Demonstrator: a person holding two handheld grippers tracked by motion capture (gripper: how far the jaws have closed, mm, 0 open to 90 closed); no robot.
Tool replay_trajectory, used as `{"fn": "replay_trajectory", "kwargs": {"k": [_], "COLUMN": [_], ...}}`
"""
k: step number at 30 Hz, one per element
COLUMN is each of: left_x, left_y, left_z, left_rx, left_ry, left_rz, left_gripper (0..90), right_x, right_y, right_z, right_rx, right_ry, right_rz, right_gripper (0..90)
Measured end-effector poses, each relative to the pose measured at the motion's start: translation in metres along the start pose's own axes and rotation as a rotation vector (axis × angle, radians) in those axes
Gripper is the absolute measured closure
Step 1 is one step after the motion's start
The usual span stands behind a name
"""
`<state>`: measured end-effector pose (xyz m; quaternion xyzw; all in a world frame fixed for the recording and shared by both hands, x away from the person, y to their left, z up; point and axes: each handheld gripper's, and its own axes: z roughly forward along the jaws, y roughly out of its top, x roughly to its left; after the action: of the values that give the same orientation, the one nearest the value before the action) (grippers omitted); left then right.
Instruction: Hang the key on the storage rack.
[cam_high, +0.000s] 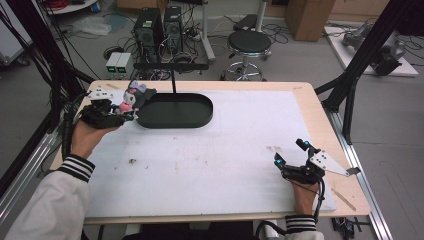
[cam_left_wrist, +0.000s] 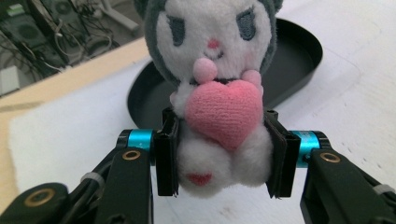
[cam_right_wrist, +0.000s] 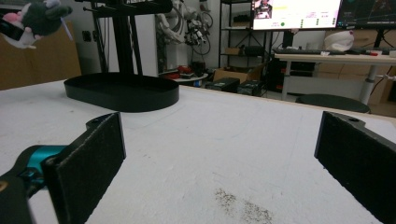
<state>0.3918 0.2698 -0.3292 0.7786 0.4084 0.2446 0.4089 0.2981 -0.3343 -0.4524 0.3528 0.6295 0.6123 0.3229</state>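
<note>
A: On the far left of the table we see the left gripper held up in a hand, and its jaws are pinching a plush toy.

B: We see it plainly in the left gripper view. The two black pads press into the toy's white body from either side, just below the pink heart it hugs. The jaws stand only as far apart as the squeezed body is wide.

A: And where does the toy sit against the black tray?

B: In the high view we find it at the tray's left end, just beside the rim. The left gripper view shows the tray behind the toy's head. We cannot tell whether the toy touches the white mat or hangs just above it.

A: Now the right gripper, at the near right of the table.

B: Its jaws are spread wide with nothing between them. In the right gripper view we see one pad at the left edge and the other at the right edge, bare mat between them with a small dark smudge.

A: That view also shows the tray farther off on the left, a black stand rising behind it, and the toy up in the top-left corner.
</note>
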Motion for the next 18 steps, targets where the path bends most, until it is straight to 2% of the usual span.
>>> {"fn": "replay_trajectory", "kwargs": {"k": [6,16,18], "left_x": [0.01,0.018,0.02], "left_y": [0.015,0.03,0.033], "left_z": [-0.006,-0.006,-0.005], "left_rx": [-0.029,-0.031,-0.026], "left_ry": [0.031,0.065,0.072], "left_rz": [-0.015,-0.02,-0.011], "left_gripper": [55.4,55.4,55.4], "right_x": [0.0,0.0,0.0], "right_y": [0.0,0.0,0.0], "right_z": [0.0,0.0,0.0], "right_rx": [-0.004,-0.004,-0.004], "right_ry": [-0.001,-0.001,-0.001], "right_rz": [-0.004,-0.004,-0.003], "right_gripper": [0.8,0.8,0.8]}}
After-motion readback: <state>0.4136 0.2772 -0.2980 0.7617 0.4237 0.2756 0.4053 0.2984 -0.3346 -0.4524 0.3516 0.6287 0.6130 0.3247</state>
